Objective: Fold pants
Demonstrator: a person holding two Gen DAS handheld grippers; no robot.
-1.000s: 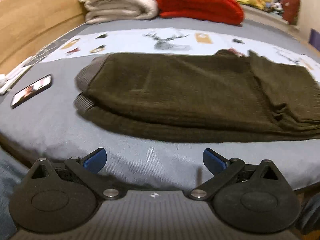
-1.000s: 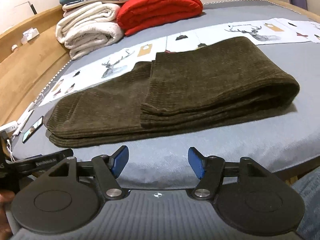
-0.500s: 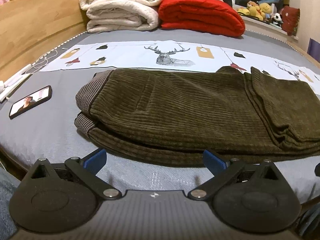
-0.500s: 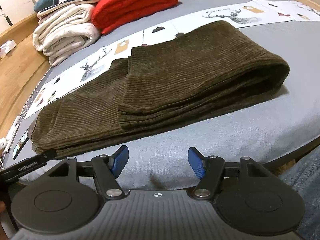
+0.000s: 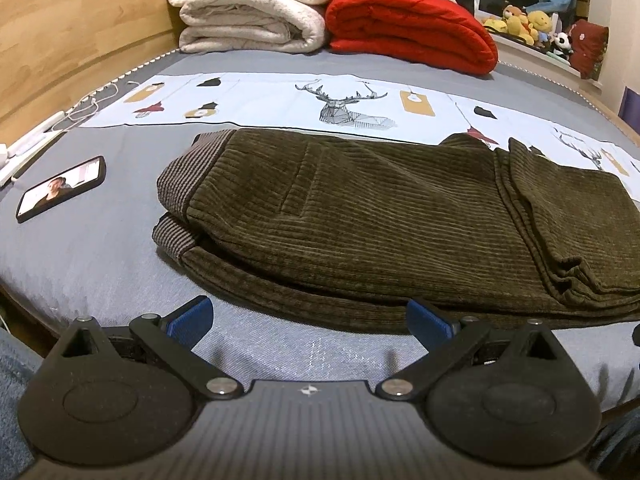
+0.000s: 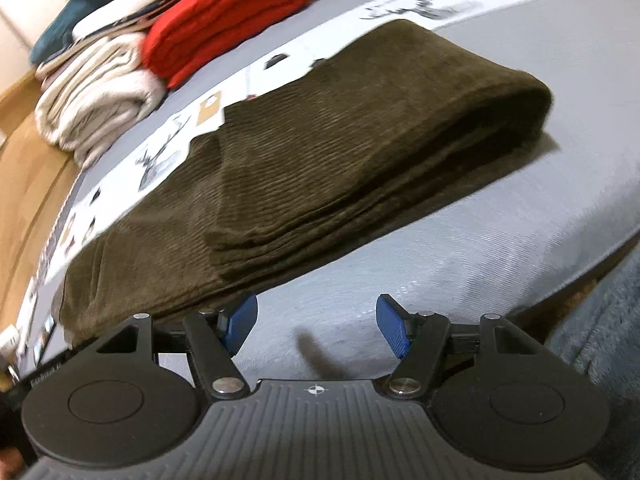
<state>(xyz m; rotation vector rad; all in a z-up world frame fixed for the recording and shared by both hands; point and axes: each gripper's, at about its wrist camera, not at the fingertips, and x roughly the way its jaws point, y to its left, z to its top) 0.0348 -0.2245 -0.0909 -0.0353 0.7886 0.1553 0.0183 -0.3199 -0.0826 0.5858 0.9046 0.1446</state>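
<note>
Left wrist view: dark olive-brown ribbed corduroy pants (image 5: 360, 216) lie folded on a bed covered with a smooth grey woven sheet (image 5: 100, 264). The ribbed waistband, a lighter grey-brown, sits at the left end; the legs are doubled back over the body at the right, their hem edges stacked in soft layers. The right end of the pants runs off the picture's edge. The left claw (image 5: 310, 318) stands wide, its blue ridged pads apart with only sheet between them, and the near long edge of the pants lies just beyond the fingertips, not touched. A black flat smartphone with a lit screen (image 5: 60, 190) rests well to the left of the pants. Behind them runs a pale printed cloth strip with a deer drawing (image 5: 348, 100), then a rolled cream fleece blanket (image 5: 248, 8) and a folded puffy red quilt (image 5: 412, 28). A wooden bed frame (image 5: 72, 32) curves along the left.

Right wrist view: this picture is blurred and tilted. The same pants (image 6: 340, 152) show the rounded fold at the right and the layered hems near the middle. The right claw (image 6: 316, 326) is also spread wide and empty; its left pad sits just beside the near edge of the pants, whether touching I cannot tell. Lower right, a blue-grey fabric is cut off.
</note>
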